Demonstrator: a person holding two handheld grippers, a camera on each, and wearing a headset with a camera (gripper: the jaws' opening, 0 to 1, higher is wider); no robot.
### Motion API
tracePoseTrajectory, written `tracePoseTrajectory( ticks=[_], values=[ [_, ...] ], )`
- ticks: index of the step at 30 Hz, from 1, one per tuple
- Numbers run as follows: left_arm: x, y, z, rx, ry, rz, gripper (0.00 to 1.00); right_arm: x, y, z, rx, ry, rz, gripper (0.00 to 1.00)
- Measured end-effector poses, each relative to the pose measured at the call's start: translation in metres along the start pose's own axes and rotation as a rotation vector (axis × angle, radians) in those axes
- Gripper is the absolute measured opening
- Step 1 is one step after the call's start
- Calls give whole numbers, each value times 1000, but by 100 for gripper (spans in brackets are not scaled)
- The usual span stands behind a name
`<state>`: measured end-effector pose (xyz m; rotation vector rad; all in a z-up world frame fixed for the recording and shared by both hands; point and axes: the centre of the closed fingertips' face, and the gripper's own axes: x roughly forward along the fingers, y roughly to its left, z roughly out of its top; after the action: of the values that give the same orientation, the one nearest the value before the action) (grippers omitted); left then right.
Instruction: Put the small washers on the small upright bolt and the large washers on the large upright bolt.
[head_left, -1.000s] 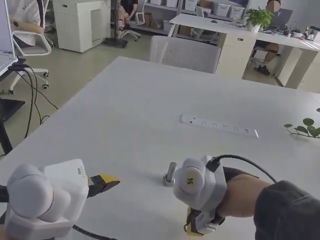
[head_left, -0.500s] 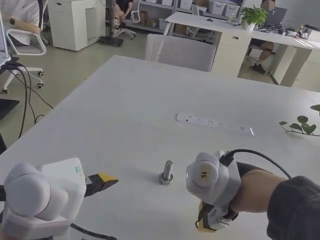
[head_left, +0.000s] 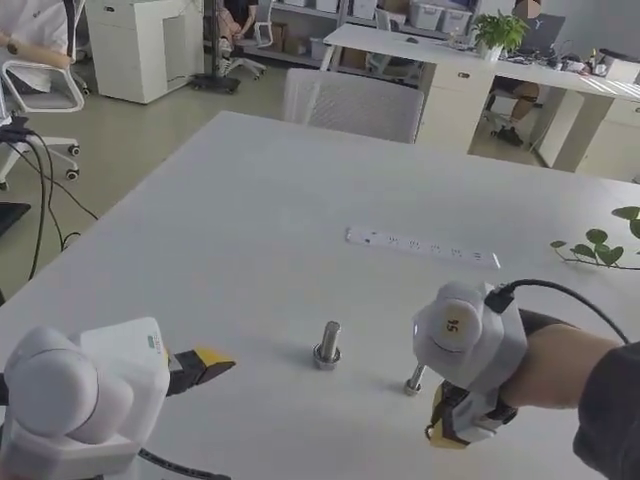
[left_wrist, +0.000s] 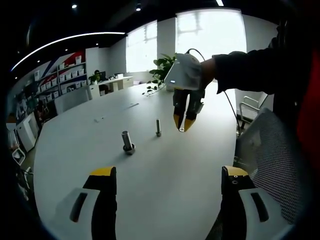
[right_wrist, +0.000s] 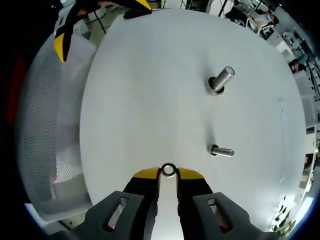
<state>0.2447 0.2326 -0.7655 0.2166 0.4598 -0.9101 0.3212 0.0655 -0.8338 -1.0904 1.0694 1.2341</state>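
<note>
The right tool (right_wrist: 168, 175) pinches a small washer (right_wrist: 168, 170) above the surface (head_left: 300, 200). The small bolt (right_wrist: 221, 150) stands upright just beside it, between it and the large bolt (right_wrist: 220, 80). The left tool (left_wrist: 167, 172) is spread, farther off.

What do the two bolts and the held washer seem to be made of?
The large bolt looks like grey metal, likely steel, with a dull shine. The small bolt has the same silvery look. The washer shows a bright metallic rim, probably steel, though too small to confirm.
</note>
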Motion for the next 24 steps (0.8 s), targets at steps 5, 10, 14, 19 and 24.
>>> tracePoseTrajectory(
  ticks=[5, 10, 14, 19, 24],
  values=[
    [0, 0, 1, 4, 1, -3, 86, -11, -8, -8, 19, 3, -23, 14],
    [0, -1, 1, 6, 0, -5, 86, -25, -18, -13, 23, 10, -48, 14],
    [0, -2, 2, 8, 1, -6, 86, -31, -26, -13, 24, 11, -64, 14],
    [0, -2, 2, 8, 2, -6, 86, -40, -36, -6, 11, 7, -82, 14],
    [-1, -2, 2, 7, 2, -3, 86, -45, -48, 1, 3, -2, -98, 14]
  ],
)
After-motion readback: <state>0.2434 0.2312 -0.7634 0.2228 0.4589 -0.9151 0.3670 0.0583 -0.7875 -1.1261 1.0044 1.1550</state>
